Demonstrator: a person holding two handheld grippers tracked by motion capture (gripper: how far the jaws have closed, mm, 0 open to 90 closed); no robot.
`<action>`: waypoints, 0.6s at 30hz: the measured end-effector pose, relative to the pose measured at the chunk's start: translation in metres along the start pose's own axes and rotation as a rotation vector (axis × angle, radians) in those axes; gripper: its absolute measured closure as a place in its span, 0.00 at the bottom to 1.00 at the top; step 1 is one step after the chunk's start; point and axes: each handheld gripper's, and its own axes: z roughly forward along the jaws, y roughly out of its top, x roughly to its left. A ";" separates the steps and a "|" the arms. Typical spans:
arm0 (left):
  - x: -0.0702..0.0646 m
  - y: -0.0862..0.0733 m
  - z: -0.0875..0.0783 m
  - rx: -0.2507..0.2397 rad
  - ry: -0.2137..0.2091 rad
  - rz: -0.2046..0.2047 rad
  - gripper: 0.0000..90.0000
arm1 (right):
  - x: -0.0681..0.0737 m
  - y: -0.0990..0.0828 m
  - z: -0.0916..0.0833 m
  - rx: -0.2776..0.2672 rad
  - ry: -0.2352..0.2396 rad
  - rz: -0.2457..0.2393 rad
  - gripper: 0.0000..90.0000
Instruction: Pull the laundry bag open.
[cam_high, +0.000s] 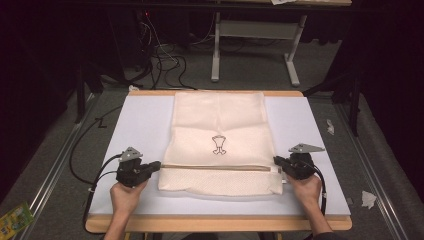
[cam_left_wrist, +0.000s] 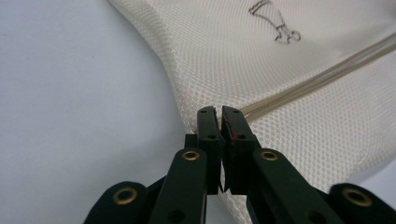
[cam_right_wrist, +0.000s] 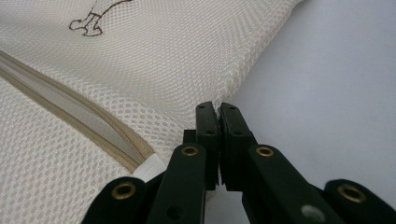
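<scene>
A cream mesh bag (cam_high: 217, 125) lies flat on a white board (cam_high: 140, 120), with a small brown drawing (cam_high: 219, 145) at its middle and a closed zipper (cam_high: 215, 167) running across near its front. My left gripper (cam_high: 158, 164) is shut, its tips at the bag's left edge by the zipper's end (cam_left_wrist: 261, 109). My right gripper (cam_high: 275, 160) is shut too, its tips at the bag's right edge. In the left gripper view the closed left gripper (cam_left_wrist: 219, 112) lies over the mesh (cam_left_wrist: 280, 70). In the right gripper view the right gripper (cam_right_wrist: 217, 108) sits beside the zipper's end (cam_right_wrist: 140, 156). No mesh shows pinched between either pair.
The board rests on a wooden table (cam_high: 215, 223) whose front edge shows below the hands. Black cables (cam_high: 165, 60) trail on the floor behind, near a white table frame (cam_high: 255, 30). A green packet (cam_high: 15, 220) and paper scraps (cam_high: 368, 199) lie on the floor.
</scene>
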 end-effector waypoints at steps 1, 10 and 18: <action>-0.003 0.000 0.001 0.013 0.016 0.019 0.97 | 0.000 0.000 0.000 0.000 -0.007 -0.006 0.99; -0.004 -0.002 0.007 0.020 0.008 0.013 0.97 | -0.001 0.001 -0.002 0.022 -0.024 0.008 0.99; -0.008 -0.007 0.010 0.049 0.012 0.027 0.96 | -0.003 -0.003 0.003 0.045 -0.017 0.013 0.95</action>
